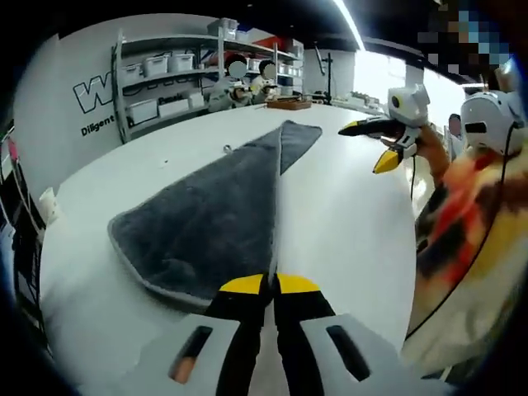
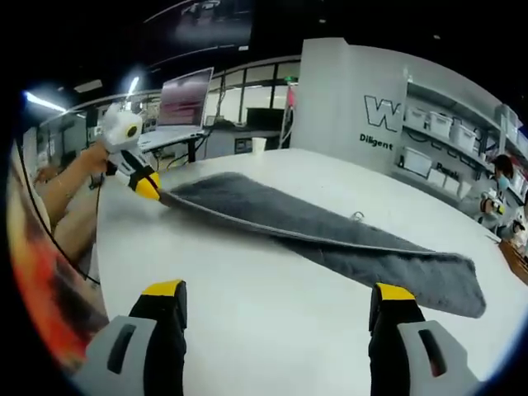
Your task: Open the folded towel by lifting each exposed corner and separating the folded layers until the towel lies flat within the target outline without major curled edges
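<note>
A: A workshop room, white surface (image 1: pixel 346 223) in front, shelves (image 1: pixel 165 78) of bins along the back wall. What's nearest?

B: In the left gripper view, the left gripper (image 1: pixel 269 285) at the bottom centre, jaws pressed together at the towel's (image 1: pixel 219 219) near edge. It looks clamped on that hem, probably to pin or lift a corner so the layers can part.

A: And the towel itself?

B: Grey, folded into a long wedge, running from bottom centre up to the middle of the frame, flat on the surface. No outline is visible to me.

A: The other one?

B: The right gripper (image 2: pixel 276 301) stands wide, holding nothing, hovering over bare surface in its own view, likely waiting for a free corner. Further off, at the upper left there, the left gripper meets the towel's end.
</note>
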